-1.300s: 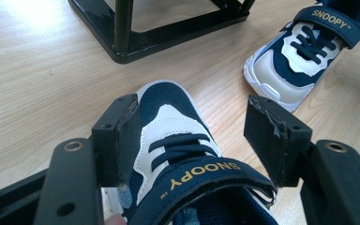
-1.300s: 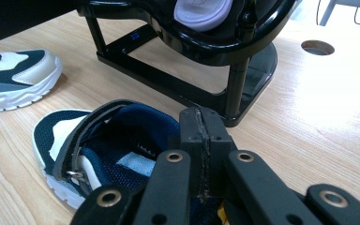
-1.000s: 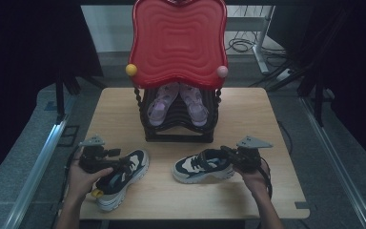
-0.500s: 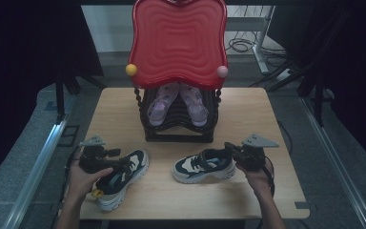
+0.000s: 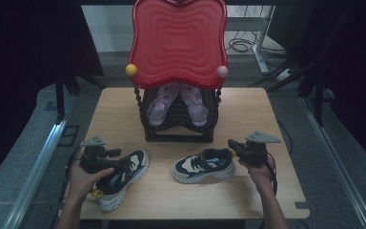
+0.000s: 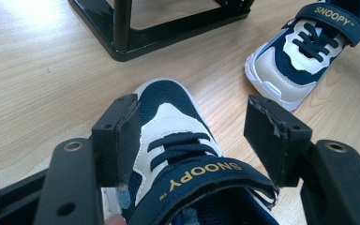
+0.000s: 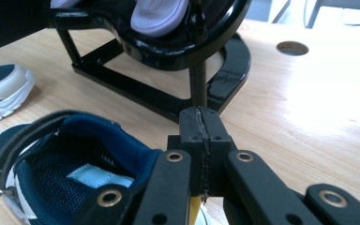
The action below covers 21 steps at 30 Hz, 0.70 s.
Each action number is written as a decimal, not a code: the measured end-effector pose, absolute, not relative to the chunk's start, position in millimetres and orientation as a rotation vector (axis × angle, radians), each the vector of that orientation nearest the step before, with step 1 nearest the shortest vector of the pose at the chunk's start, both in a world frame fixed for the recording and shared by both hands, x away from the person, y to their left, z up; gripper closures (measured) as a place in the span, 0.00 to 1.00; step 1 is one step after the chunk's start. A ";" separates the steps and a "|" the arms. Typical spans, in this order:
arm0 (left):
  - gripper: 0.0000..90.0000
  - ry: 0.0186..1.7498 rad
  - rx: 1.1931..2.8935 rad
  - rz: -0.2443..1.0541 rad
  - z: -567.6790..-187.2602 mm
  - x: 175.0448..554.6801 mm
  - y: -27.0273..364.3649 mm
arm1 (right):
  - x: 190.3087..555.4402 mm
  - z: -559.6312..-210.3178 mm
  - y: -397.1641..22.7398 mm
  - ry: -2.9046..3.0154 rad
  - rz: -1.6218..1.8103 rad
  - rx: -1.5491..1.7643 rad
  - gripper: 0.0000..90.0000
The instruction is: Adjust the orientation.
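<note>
Left sneaker (image 5: 120, 175) toe toward rack (image 5: 178, 121), straddled by gaping left tongs (image 6: 194, 136); right tongs (image 7: 201, 140) pressed together (empty).

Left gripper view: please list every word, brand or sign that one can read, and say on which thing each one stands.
"SNOOPY", with a tiny "TM" mark, in gold letters, seen upside down: on the navy strap of the near sneaker between the open jaws of the left gripper.
"SNOOPY", with a tiny "TM" mark, in gold: on the strap of the far sneaker.
The pale label inside the near sneaker is too hidden to read.
</note>
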State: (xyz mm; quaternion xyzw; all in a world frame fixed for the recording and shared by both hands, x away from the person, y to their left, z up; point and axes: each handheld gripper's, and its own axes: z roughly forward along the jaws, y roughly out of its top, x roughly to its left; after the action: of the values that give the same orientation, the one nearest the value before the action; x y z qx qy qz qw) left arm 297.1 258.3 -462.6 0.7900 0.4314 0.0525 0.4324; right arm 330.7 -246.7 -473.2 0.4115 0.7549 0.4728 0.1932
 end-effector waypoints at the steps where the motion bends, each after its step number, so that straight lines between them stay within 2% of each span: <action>1: 0.41 1.076 1.969 0.131 -462.5 297.1 258.6 | 331.0 -474.3 -246.3 2.128 1.326 1.148 1.00; 21: 0.41 1.074 1.962 0.135 -460.7 295.9 262.4 | 314.7 -471.9 -244.9 2.186 1.285 1.084 1.00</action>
State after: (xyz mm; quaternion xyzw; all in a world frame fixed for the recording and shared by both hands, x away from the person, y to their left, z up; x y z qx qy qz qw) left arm 295.9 262.4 -460.7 0.7881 0.4317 0.0544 0.4353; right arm 314.7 -244.9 -471.9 0.3858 0.7782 0.4575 0.1906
